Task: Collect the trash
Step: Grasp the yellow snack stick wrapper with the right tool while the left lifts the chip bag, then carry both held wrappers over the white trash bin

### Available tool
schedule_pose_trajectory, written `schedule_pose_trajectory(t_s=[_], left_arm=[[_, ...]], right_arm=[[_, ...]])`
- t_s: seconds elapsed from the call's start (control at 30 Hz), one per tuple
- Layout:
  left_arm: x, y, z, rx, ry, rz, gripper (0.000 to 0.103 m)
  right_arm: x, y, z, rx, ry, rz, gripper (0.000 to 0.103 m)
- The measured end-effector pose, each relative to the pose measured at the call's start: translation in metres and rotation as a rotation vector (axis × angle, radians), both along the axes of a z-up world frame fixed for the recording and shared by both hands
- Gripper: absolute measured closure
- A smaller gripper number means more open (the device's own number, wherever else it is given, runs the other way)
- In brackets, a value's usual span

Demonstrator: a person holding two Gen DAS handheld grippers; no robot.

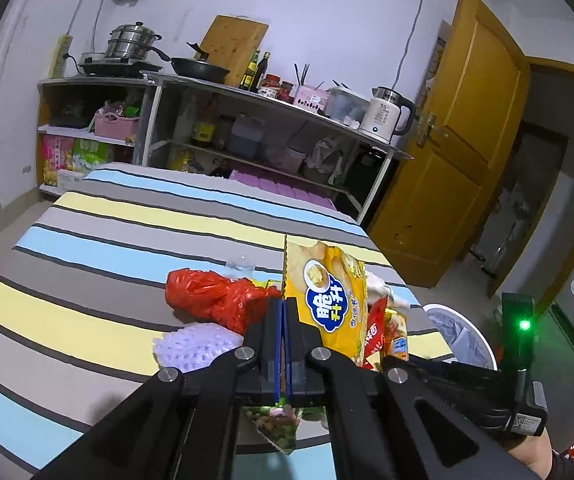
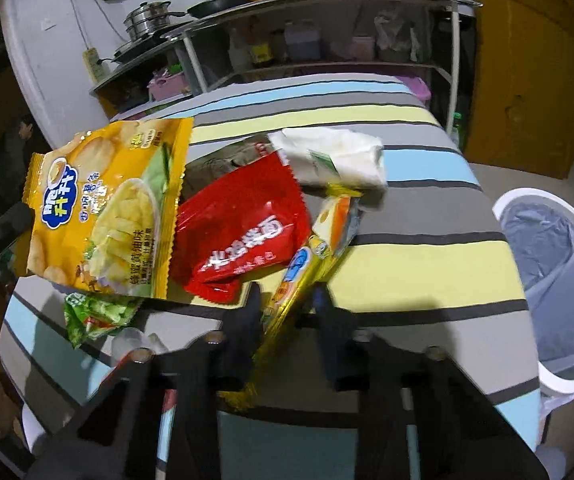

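I am holding the yellow chip bag [image 1: 329, 300] in my left gripper [image 1: 283, 344]. My two left fingers are squeezed tight together on its edge. The bag stands up in the air above the striped table [image 1: 127, 248]. From my right side I can see the same bag [image 2: 103, 204] hanging over the left part of the table.

My right gripper [image 2: 287, 316] has its fingers apart, one on each side of a long gold wrapper [image 2: 287, 292]. I cannot tell if they pinch it yet, because the picture is blurry there.

Next to the gold wrapper lies a red packet [image 2: 243, 232]. A white crumpled paper [image 2: 327, 156] sits just behind it. A green wrapper [image 2: 95, 316] peeks out under the yellow bag.

On my left side there is a red plastic bag [image 1: 215, 296] on the table. A white foam net [image 1: 195, 348] lies just in front of it.

A white trash bin [image 2: 559, 280] with a gray bag inside stands on the floor, just beside the right edge of the table.

Far behind the table is a metal shelf [image 1: 271, 104] with a black pan [image 1: 199, 68], a steel pot [image 1: 131, 42] and a white kettle [image 1: 387, 114]. An orange door [image 1: 459, 136] is to the right.
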State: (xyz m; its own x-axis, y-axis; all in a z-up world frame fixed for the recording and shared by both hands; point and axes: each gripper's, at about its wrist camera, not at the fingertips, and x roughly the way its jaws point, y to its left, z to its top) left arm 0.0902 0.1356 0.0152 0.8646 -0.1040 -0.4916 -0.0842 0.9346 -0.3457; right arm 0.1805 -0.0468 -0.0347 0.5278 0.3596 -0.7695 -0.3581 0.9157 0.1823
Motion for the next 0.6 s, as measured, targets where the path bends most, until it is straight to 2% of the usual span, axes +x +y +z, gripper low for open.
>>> schedule_pose_trajectory(t_s=[0.2,0.6], left_arm=[[0.000,-0.012,0.009,0.006,-0.016,-0.015,0.103],[0.002,-0.057,0.047,0.057,-0.076,-0.082,0.103]], right_arm=[[-0.010,-0.022,0.010,0.003,-0.035,-0.020,0.092],[-0.032,-0.076,0.036,0.034,-0.097,-0.077,0.092]])
